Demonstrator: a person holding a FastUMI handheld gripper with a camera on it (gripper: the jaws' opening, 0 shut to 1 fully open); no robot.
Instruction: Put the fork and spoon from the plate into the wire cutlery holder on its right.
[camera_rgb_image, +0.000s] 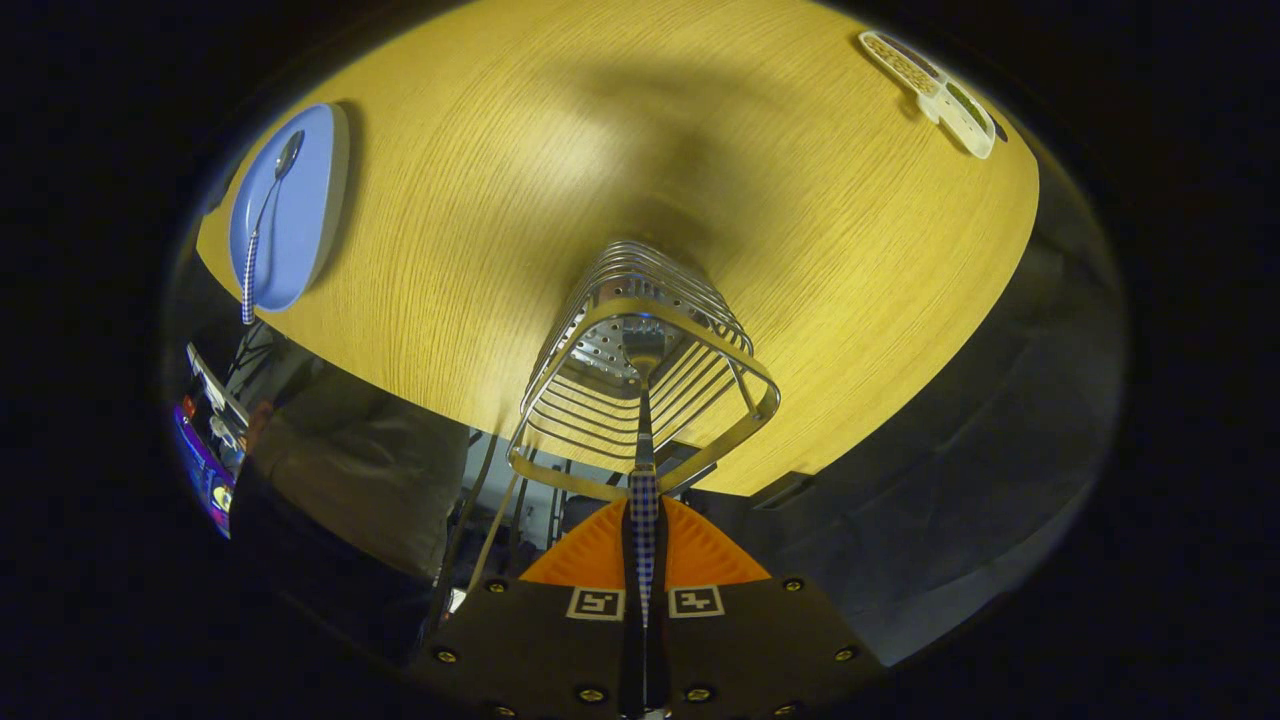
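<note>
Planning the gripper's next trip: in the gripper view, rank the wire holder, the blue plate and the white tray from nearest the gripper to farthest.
1. Wire holder: just ahead of the gripper, which is shut on the fork.
2. Blue plate: beyond, left, holding the spoon.
3. White tray: farthest, right.

Fingers (596, 603) with square markers (screwed)

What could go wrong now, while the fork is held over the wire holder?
1. The hand-held gripper is shut on the fork, whose head is inside the holder. Released off-centre, the tines might catch in the wires.
2. The holder stands near the table edge; a push might slide or tip it off.
3. The spoon still lies on the plate, its handle past the rim; a careless grasp might knock it off.
</note>
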